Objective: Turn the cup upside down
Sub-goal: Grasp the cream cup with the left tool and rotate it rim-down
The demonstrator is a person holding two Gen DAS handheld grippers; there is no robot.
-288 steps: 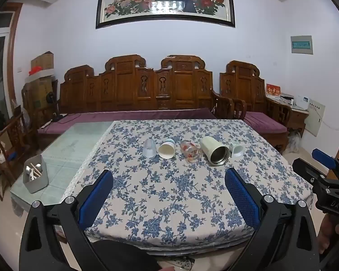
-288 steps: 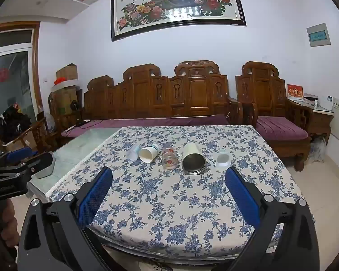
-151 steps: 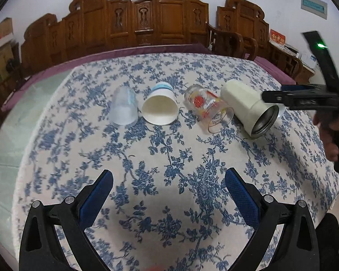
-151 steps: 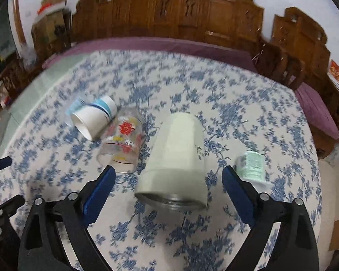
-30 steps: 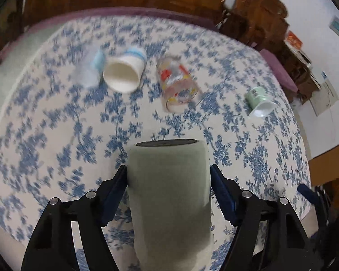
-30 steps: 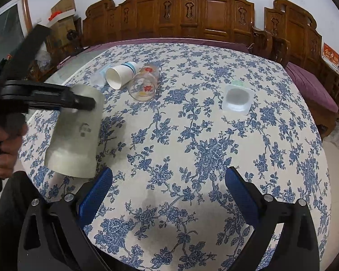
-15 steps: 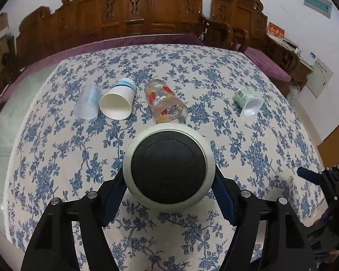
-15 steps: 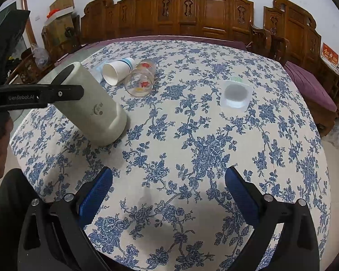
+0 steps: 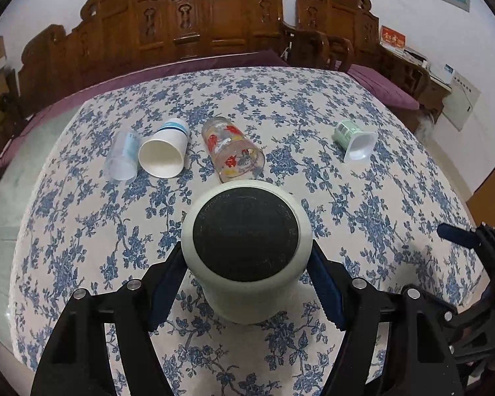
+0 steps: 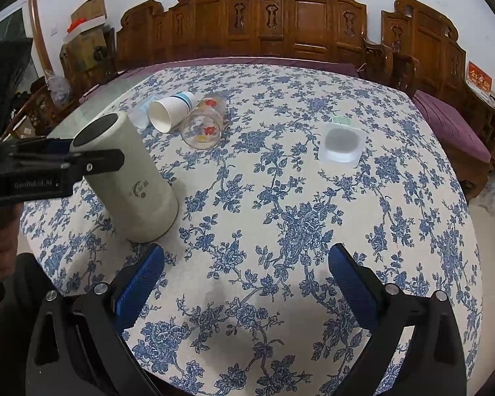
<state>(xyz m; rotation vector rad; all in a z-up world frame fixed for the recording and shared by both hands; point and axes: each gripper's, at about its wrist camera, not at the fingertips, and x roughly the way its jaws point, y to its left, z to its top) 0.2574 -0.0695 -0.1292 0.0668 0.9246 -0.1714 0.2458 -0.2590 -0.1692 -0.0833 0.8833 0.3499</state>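
- One tall cream cup (image 9: 247, 283), standing mouth down on the cloth.
- One white paper cup (image 9: 164, 151), lying on its side.
- One clear plastic cup (image 9: 122, 158) beside it, also down.
- One glass tumbler (image 9: 234, 151) with red print, on its side.
- One small green-labelled pot (image 9: 354, 138), tipped over.
- Five vessels in all, and two grippers: left gripper (image 9: 247, 292), right gripper (image 10: 244, 280).

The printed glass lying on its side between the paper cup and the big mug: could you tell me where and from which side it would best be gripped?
Grip the printed glass across its mid-body, coming down from above with the tongs straddling its width. It lies on its side, mouth toward the near table edge, so its curved flanks are exposed. The paper cup lies close on one flank, so that finger probably needs care; the other is open tablecloth.
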